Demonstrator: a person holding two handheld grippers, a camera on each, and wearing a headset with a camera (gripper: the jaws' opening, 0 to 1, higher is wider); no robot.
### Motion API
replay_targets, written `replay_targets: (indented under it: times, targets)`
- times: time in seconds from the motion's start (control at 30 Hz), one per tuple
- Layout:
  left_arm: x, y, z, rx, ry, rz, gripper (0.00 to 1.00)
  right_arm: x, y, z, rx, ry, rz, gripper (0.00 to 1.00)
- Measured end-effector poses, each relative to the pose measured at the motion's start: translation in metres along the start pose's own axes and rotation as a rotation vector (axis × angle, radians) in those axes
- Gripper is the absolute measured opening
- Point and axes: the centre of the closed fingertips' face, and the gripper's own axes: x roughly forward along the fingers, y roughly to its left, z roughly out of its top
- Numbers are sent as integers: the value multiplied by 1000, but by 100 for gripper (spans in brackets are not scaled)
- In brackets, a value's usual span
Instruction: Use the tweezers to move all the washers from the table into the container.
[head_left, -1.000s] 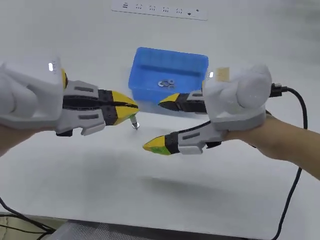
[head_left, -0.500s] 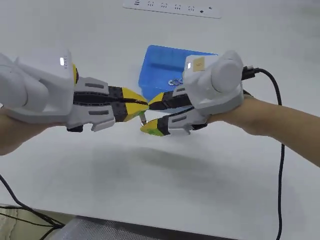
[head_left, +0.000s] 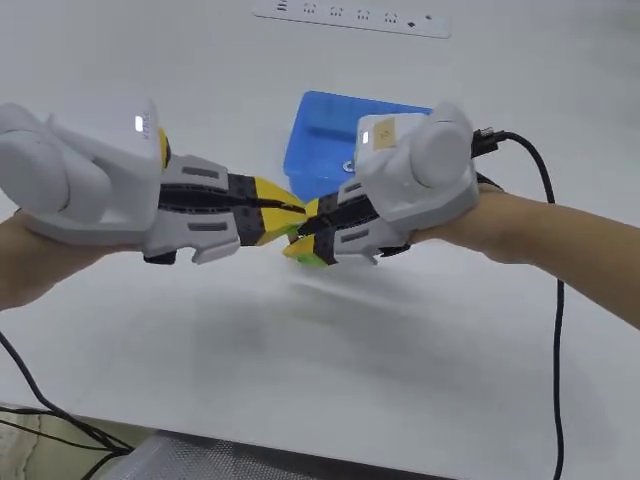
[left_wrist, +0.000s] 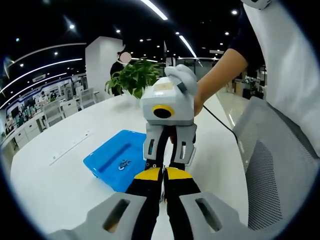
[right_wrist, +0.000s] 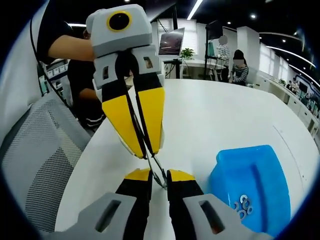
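Head view first: the left tool (head_left: 297, 213) and the right tool (head_left: 302, 233) are nose to nose over the white desk (head_left: 330, 350), yellow tips all but touching, just in front of the blue container (head_left: 315, 150). A white power strip (head_left: 350, 15) lies along the far edge, and a black cable (head_left: 555, 300) trails off the right tool's back. Over to the left gripper view: this tool's own two jaws come up from the bottom pressed nearly flat together, and the right tool faces straight into them, tips meeting. Off to the left sits the container on the desk, and there are the washers (left_wrist: 124, 163), a small cluster on its floor. A green plant (left_wrist: 135, 77) stands at the desk's far end, and a mesh chair (left_wrist: 272, 165) sits on the right. Now the right gripper view, and here's the detail: the left tool hangs in from above, its yellow jaws clamped on the tweezers (right_wrist: 156, 169), whose thin metal tines run down into the narrow gap between the right tool's own tips. Those tips stand close on either side of the tines; whether they actually pinch them, I cannot tell. The container sits at lower right, washers inside it.
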Motion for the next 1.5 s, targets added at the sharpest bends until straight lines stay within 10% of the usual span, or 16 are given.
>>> replay_targets:
  times: [0.43,1.0,1.5]
  targets:
    - [-1,0,3,-54,-23,55,7,1,4,1,-39,-1,-26,10]
    - [-35,-16,30,-213,-177,134,59,-42,4,13,-6,-41,-107,9]
    - [-39,-27,35,-262,-213,225,85,-87,11,24,-71,-24,-145,10]
